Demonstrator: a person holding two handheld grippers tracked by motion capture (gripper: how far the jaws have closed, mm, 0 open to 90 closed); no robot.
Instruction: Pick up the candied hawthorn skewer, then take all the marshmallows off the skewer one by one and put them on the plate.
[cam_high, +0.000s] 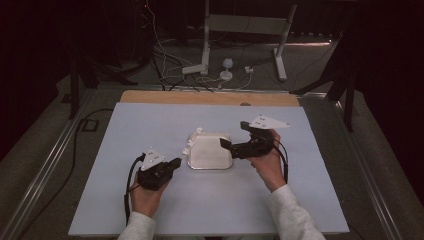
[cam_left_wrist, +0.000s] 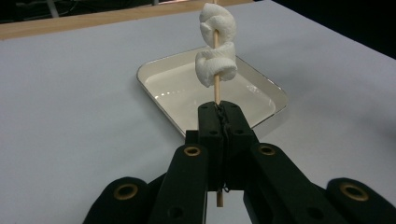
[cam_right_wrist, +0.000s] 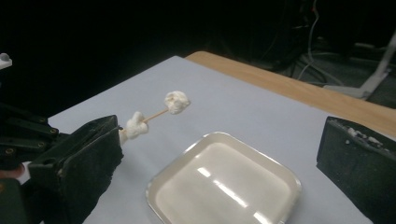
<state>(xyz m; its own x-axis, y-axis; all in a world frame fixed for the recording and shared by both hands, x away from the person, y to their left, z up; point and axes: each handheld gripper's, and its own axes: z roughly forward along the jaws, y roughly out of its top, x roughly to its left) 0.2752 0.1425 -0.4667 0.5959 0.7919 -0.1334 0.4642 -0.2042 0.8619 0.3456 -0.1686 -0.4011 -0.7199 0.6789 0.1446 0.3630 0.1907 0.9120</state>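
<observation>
My left gripper (cam_high: 176, 162) (cam_left_wrist: 219, 111) is shut on the lower end of a thin wooden skewer (cam_left_wrist: 216, 91) (cam_right_wrist: 156, 114). Two white marshmallows are threaded on it, one at the tip (cam_high: 199, 131) (cam_left_wrist: 215, 21) (cam_right_wrist: 176, 101) and one lower down (cam_high: 186, 149) (cam_left_wrist: 215, 65) (cam_right_wrist: 135, 125). The skewer leans over the left edge of a shallow white square tray (cam_high: 210, 155) (cam_left_wrist: 187, 88) (cam_right_wrist: 224, 191) that holds nothing. My right gripper (cam_high: 234, 135) (cam_right_wrist: 224, 140) hovers over the tray's right side with its jaws wide open and nothing between them.
A pale sheet (cam_high: 150, 125) covers the table, with a wooden edge (cam_high: 210, 97) along the back. Behind it on the floor are white stand legs (cam_high: 205, 65) and loose cables (cam_high: 170, 75). Metal rails (cam_high: 45, 165) run along both sides.
</observation>
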